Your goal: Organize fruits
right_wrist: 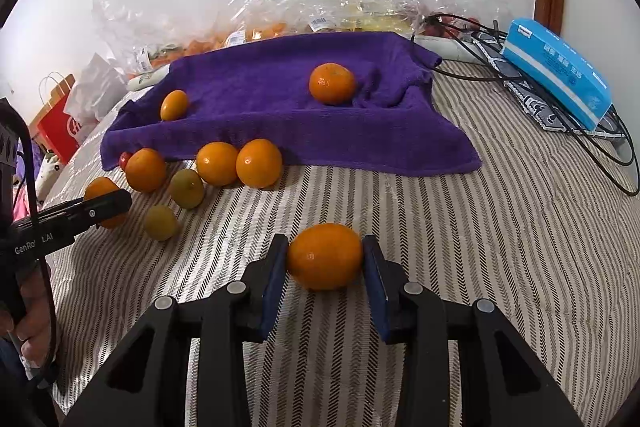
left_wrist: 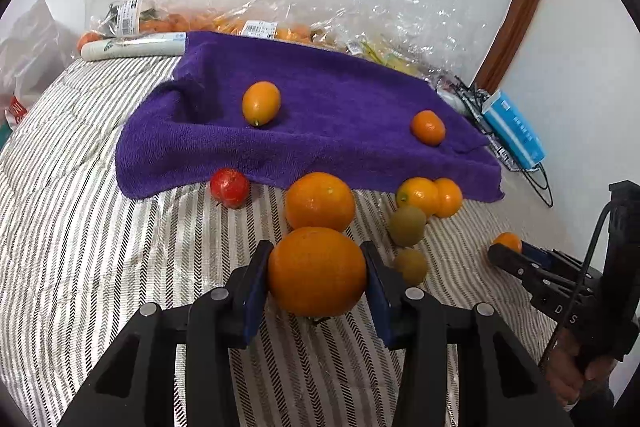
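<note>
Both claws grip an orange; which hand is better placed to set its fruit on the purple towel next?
Right, by a slim margin. The right claw has open bedspread up to the purple towel, while the left claw faces another orange in its path.

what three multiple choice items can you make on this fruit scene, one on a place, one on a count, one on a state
1. Where does the small red round fruit lie?
A. on the striped cover at the purple terry towel's edge
B. on top of the towel
C. in a claw

2. How many orange fruits rest on the towel?
A. none
B. two
C. five

3. What is the left claw doing?
A. standing open, empty
B. closed on a large round orange
C. closed on a green fruit

Answers: 1 A, it sits just off the towel's front hem; 2 B, both views show two; 3 B, the pads press the orange's sides.
</note>
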The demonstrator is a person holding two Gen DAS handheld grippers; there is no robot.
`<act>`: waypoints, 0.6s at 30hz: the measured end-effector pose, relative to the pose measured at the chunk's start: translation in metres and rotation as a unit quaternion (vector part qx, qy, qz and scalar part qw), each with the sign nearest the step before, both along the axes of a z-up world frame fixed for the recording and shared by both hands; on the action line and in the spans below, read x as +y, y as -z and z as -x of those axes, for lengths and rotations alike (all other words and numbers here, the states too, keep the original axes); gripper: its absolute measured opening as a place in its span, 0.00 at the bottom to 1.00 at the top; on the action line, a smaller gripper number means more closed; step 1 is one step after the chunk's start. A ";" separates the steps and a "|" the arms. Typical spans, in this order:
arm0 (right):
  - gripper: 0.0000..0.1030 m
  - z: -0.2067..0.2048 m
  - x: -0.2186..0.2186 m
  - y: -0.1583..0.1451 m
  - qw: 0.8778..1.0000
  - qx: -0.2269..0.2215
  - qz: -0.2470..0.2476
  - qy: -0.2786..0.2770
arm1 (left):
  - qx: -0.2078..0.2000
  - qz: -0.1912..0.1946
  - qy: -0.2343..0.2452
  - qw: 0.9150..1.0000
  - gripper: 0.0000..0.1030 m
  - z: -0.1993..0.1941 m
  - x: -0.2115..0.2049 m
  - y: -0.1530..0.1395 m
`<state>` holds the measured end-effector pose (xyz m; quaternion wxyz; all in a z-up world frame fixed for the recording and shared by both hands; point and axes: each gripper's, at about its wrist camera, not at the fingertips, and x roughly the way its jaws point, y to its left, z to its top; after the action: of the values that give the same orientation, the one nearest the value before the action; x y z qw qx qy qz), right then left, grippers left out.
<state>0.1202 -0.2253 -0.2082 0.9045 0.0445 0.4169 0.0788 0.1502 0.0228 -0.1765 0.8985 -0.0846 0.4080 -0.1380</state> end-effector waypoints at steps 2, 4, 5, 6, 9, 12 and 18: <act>0.36 0.002 -0.001 -0.002 1.000 -0.006 -0.003 0.001 | -0.007 0.001 0.002 1.000 0.41 0.002 -0.001 -0.002; 0.36 0.003 -0.002 -0.003 1.000 -0.011 -0.006 0.005 | -0.015 0.002 0.004 1.000 0.40 0.005 -0.002 -0.006; 0.36 0.003 -0.003 -0.004 1.000 -0.012 -0.004 0.008 | -0.019 0.002 0.004 1.000 0.40 0.006 -0.002 -0.007; 0.36 0.004 -0.003 -0.004 1.000 -0.013 -0.004 0.010 | -0.024 0.004 0.005 1.000 0.41 0.007 -0.002 -0.008; 0.36 0.005 -0.002 -0.005 1.000 -0.017 0.000 0.012 | -0.025 0.006 0.006 1.000 0.40 0.009 -0.002 -0.009; 0.36 0.005 -0.001 -0.006 1.000 -0.020 0.001 0.008 | -0.025 0.010 0.005 1.000 0.40 0.009 -0.001 -0.010; 0.36 0.004 0.006 -0.003 1.000 -0.013 0.002 -0.021 | -0.019 0.013 0.005 1.000 0.41 0.008 0.001 -0.008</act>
<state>0.1162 -0.2190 -0.2049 0.9080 0.0327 0.4060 0.0977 0.1426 0.0234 -0.1685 0.9042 -0.0912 0.3895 -0.1497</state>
